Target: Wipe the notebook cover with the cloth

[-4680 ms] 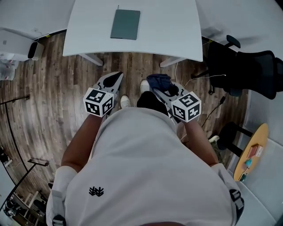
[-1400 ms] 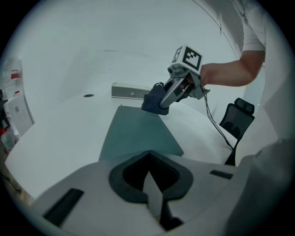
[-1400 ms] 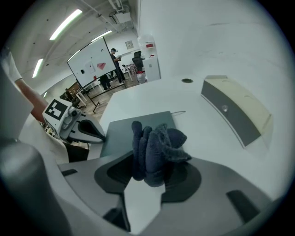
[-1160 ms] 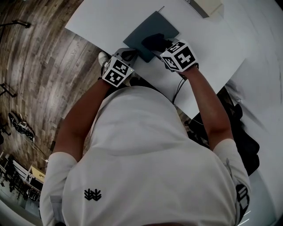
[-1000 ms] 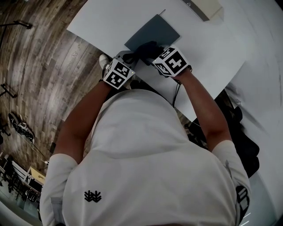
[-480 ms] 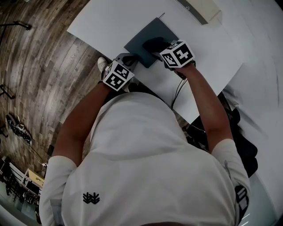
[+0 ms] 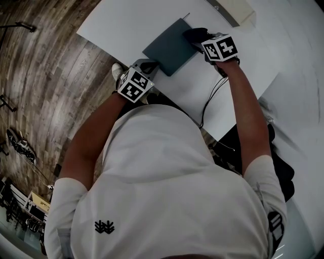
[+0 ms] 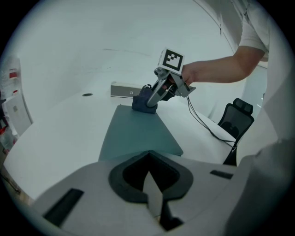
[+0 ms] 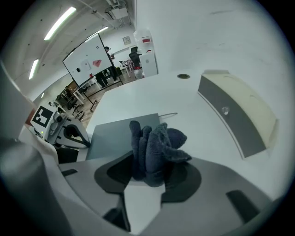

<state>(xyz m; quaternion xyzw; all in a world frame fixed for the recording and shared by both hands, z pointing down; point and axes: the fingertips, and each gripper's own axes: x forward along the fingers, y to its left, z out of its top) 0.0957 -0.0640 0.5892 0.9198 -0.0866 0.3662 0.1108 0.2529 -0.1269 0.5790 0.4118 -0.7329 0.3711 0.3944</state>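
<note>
Teal notebook [image 7: 169, 45] lies flat on the white table [image 7: 126, 20], turned askew to the table's near edge. A dark blue cloth [image 7: 194, 34] is bunched in the right gripper [image 7: 198, 39], whose jaws are clamped on it. The wad sits at the notebook's far right corner. In the right gripper view, the cloth [image 9: 154, 150] stands up in folds between the jaws of that gripper [image 9: 147, 177], with the notebook [image 9: 117, 133] stretching away to the left behind it.

At the notebook's near left corner is the left gripper [image 7: 149, 65]. The left gripper view shows its jaws [image 8: 149, 154] brought together with nothing between them, the tips right at the near edge of the notebook [image 8: 136, 133]. Whether they press on the cover cannot be told. From there, the right gripper [image 8: 156, 97] and cloth [image 8: 144, 102] show at the far end of the cover.

A grey and beige box [image 7: 233, 9] lies on the table beyond the notebook, to the right. A thin cable [image 7: 212, 98] trails from the right gripper across the table towards the person. Wood floor [image 7: 45, 76] shows to the left of the table.
</note>
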